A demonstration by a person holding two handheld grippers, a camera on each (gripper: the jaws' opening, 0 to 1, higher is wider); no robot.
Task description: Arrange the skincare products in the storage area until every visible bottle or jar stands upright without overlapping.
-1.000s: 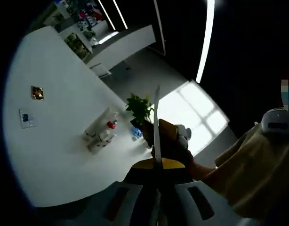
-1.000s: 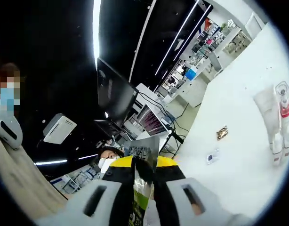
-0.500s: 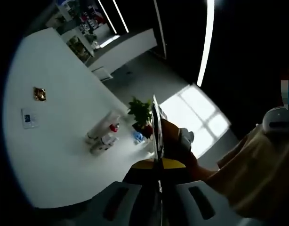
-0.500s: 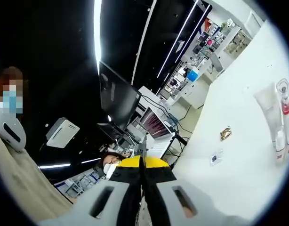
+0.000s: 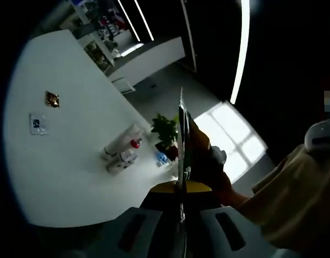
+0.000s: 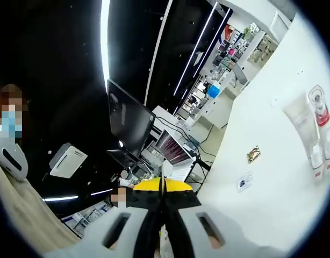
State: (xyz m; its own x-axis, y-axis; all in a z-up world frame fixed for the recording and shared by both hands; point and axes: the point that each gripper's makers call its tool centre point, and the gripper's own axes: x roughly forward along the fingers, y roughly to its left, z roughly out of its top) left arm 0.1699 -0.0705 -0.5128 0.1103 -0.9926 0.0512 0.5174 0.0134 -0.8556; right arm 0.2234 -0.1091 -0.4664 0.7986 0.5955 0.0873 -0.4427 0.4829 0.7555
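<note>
While both grippers hang well off the white worktop (image 5: 68,161), the left gripper (image 5: 181,185) has its fingers clamped on a thin sachet (image 5: 182,140) seen edge-on. The right gripper (image 6: 163,189) pinches a flat packet edge too. Farther out, around 10 o'clock, the skincare tubes (image 5: 121,153) lie clustered on the worktop.

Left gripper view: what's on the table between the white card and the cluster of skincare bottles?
Nothing: bare white table between the white card and the skincare bottles.
</note>
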